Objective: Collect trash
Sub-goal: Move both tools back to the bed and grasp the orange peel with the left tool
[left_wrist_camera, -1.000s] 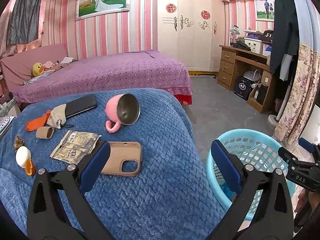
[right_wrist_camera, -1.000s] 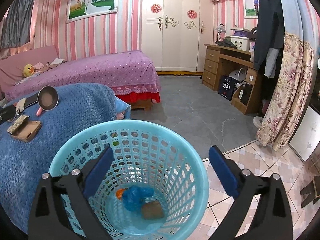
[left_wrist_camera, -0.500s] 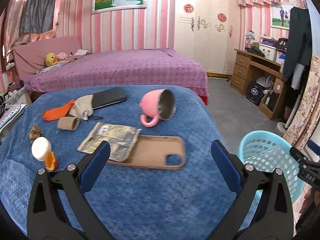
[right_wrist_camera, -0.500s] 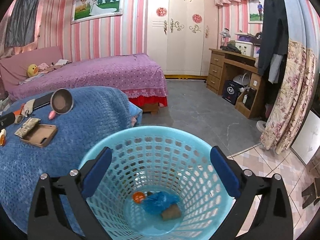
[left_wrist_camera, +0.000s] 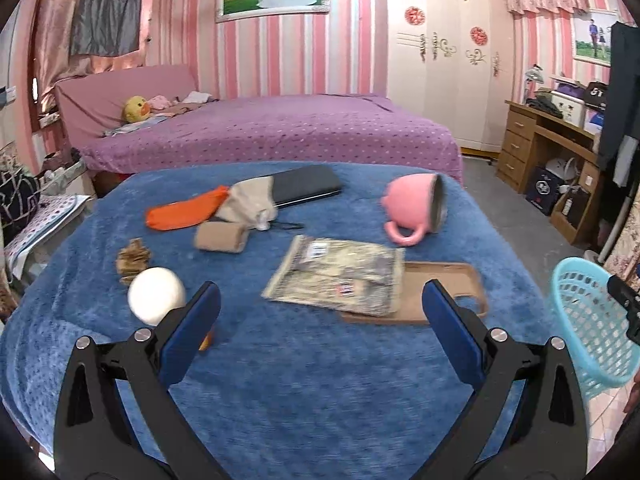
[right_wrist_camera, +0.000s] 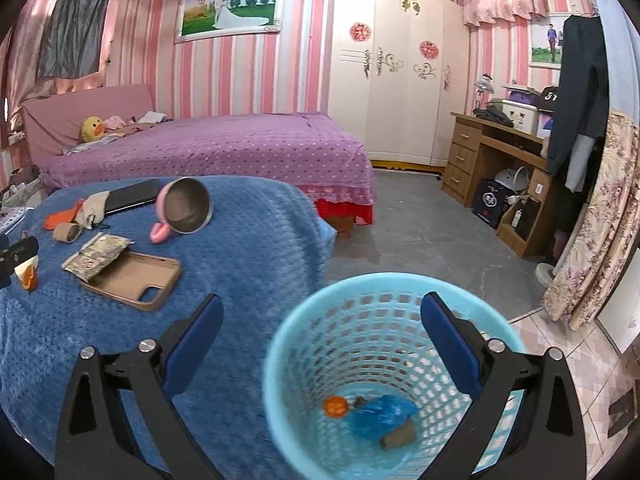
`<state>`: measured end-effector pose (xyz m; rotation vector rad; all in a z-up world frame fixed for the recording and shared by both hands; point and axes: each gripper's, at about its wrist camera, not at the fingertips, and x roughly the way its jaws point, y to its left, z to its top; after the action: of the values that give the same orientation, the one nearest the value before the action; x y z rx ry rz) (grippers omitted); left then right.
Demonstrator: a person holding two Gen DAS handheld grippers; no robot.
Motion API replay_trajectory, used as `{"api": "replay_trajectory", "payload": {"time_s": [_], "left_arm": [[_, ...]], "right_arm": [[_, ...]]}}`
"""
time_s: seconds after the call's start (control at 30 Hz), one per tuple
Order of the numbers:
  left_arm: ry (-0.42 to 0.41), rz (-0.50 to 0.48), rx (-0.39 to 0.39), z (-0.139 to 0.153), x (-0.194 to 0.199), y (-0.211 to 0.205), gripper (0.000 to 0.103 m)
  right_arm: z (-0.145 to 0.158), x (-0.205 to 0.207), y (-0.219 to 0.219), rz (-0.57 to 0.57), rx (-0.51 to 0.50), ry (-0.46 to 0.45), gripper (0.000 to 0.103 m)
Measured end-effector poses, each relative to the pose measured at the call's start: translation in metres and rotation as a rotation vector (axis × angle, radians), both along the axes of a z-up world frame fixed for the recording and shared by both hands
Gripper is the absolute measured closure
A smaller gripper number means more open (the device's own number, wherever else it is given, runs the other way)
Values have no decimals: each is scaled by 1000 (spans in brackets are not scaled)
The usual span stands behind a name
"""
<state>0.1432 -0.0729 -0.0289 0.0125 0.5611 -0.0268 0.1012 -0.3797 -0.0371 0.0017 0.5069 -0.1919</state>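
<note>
My left gripper (left_wrist_camera: 320,308) is open and empty above the blue blanket (left_wrist_camera: 300,380). Just beyond its fingers lie a crumpled wrapper (left_wrist_camera: 340,274), a white egg-like ball (left_wrist_camera: 156,300), a brown crumpled scrap (left_wrist_camera: 133,260) and a cardboard roll (left_wrist_camera: 220,238). A bit of orange peel (right_wrist_camera: 29,277) sits by the ball. My right gripper (right_wrist_camera: 322,328) is open and empty over the light blue basket (right_wrist_camera: 340,312), which holds an orange piece (right_wrist_camera: 335,406), a blue bag (right_wrist_camera: 380,414) and a brown roll (right_wrist_camera: 400,436).
A tan phone case (left_wrist_camera: 440,300) lies under the wrapper's edge. A pink cup (left_wrist_camera: 412,208) lies on its side, beside a dark phone (left_wrist_camera: 304,188), a beige pouch (left_wrist_camera: 248,202) and an orange cloth (left_wrist_camera: 180,214). A purple bed (left_wrist_camera: 280,132) stands behind, a wooden desk (right_wrist_camera: 500,156) at right.
My left gripper has swung left from the basket side to over the wrapper and ball. The right gripper has shifted left, so the basket now sits to its right. Both stayed open.
</note>
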Motion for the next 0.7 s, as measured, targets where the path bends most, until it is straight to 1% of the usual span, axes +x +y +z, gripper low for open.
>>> {"api": "replay_trajectory", "payload": {"time_s": [0.2,0.37,0.53,0.57,0.6,0.63,0.7], "left_arm": [[16,52,10,-11,6,42,6],[67,56,1,-27,14,67,6],[113,81,22,-42,22,85,6],[128,86,11,-46,24,91,8],[137,80,-5,-48,25,94,13],[148,73,-20,-50,27,97,15],[173,55,-32,-55,29,100,26]], "right_arm": [[-5,11,32,41,-12,16,6],[-13,19,54,57,-28,37,6],[-22,29,67,52,-47,66,6],[-23,31,69,49,-49,73,6],[-24,33,70,48,-48,78,6],[-25,35,72,44,-49,84,6],[-26,37,74,40,-53,87,6]]}}
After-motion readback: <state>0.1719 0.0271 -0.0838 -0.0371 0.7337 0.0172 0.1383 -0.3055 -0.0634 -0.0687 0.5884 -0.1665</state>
